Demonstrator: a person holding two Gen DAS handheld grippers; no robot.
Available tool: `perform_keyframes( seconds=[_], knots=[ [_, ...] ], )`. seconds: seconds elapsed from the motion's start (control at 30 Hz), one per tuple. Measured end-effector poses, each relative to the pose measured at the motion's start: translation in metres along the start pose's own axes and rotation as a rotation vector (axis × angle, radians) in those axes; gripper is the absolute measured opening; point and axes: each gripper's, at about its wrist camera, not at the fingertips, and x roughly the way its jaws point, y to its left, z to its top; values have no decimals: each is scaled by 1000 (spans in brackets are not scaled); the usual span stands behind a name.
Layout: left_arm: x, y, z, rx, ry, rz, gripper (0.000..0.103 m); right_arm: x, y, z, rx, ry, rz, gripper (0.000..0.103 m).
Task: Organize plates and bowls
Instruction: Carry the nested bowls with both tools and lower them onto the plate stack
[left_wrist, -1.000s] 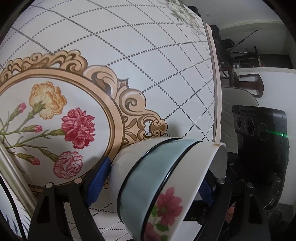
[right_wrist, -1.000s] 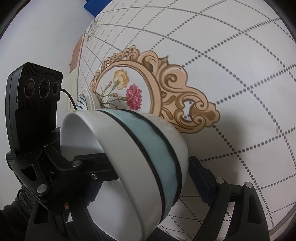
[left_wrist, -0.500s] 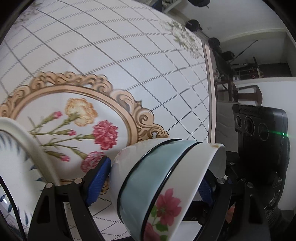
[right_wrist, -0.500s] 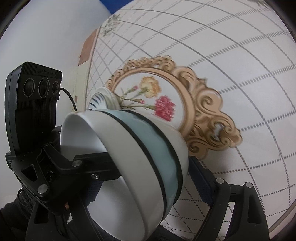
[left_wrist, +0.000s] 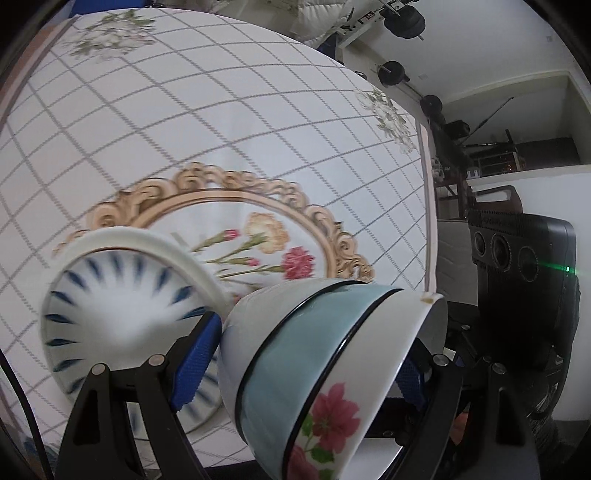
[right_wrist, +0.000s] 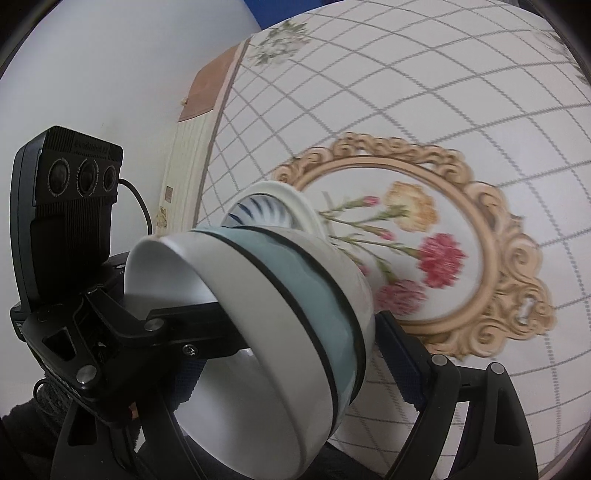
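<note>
Bowls, two in all, are the only dishes in view; no plate shows. A white ceramic bowl with a pale teal band, black lines and pink flowers (left_wrist: 325, 373) hangs tipped on its side above the desk (left_wrist: 258, 122), which wears a white cloth printed with a grey grid and a gold-framed flower medallion. Both tools hold this one bowl together. The left tool (left_wrist: 299, 365) pinches it across the body with its blue pads, jaws spread wide around it. The right tool (right_wrist: 280, 343) grips it too, one black finger reaching inside the rim, the other blue pad pressed on the outer wall. A second bowl, white with dark blue radiating strokes inside (left_wrist: 122, 314), sits on the cloth just beside and below the carried one. The step in hand looks like carrying the flowered bowl toward the striped one for stacking. The next move likely calls for levelling it, centring it over the striped bowl and lowering gently before either tool lets go.
</note>
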Motion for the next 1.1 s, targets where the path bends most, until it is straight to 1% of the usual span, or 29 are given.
perform_keyframes(
  seconds=[0.27,0.47,0.7,0.83,1.1],
  knots=[
    [-23,56,-4,-9,15,22,85,53,48,10,20,8,22,89],
    [-24,89,-5,-22,36,24,85,85,61,15,39,23,18,89],
    [-17,111,-3,-30,65,12,85,107,62,21,62,40,-10,89],
    [-14,115,2,-31,68,12,85,110,62,26,77,41,-12,89],
    [-16,124,5,-34,63,-3,84,112,69,35,73,55,-68,88]
  ],
)
